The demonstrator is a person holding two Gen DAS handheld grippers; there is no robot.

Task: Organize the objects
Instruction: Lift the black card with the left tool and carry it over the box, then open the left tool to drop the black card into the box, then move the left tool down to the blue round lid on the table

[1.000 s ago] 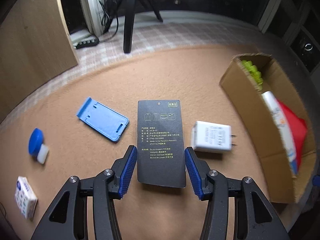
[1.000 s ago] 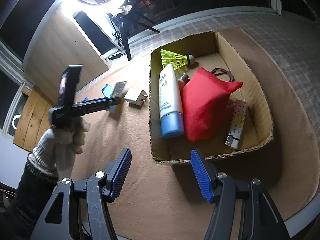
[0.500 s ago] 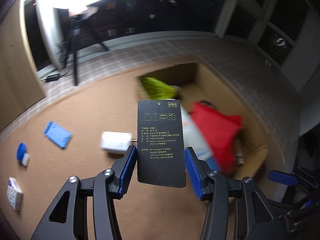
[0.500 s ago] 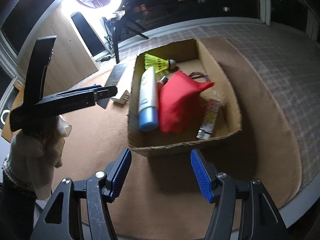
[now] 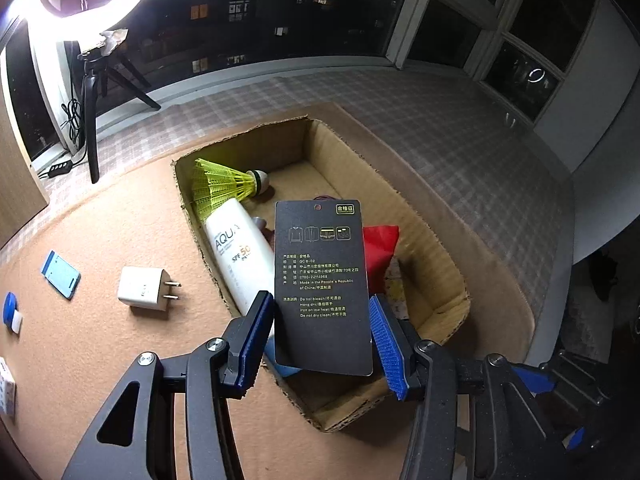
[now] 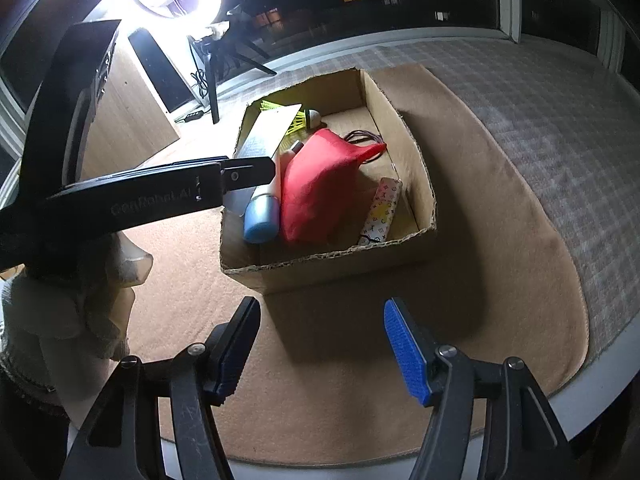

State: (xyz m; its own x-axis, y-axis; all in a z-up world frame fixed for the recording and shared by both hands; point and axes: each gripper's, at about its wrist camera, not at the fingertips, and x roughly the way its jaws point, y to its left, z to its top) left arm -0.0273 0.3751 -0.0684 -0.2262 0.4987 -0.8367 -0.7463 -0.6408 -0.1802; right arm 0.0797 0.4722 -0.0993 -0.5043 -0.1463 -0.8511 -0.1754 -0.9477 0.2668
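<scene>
My left gripper (image 5: 319,300) is shut on a black printed hang tag (image 5: 320,264), pads pressing its two long edges. The tag hangs upright over the near-left part of an open cardboard box (image 5: 440,252). In the box lie a yellow shuttlecock (image 5: 224,188), a white sunscreen tube (image 5: 240,256), a red pouch (image 5: 380,248) and a patterned slim case (image 6: 382,212). The right wrist view shows the left gripper (image 6: 256,168) from the side, held by a gloved hand (image 6: 60,312). My right gripper (image 6: 320,304) hovers in front of the box (image 6: 340,268), its jaws opening with nothing between them.
On the tan mat left of the box lie a white charger plug (image 5: 144,288), a blue phone stand (image 5: 60,274), a blue-capped small item (image 5: 10,312) and a small white box (image 5: 6,392). A ring light on a tripod (image 5: 92,120) stands behind. The table's rounded edge (image 6: 600,372) runs near right.
My left gripper has carried the tag up and to the right, from above the mat to above the box. The right gripper has shifted a little, so the box sits more central.
</scene>
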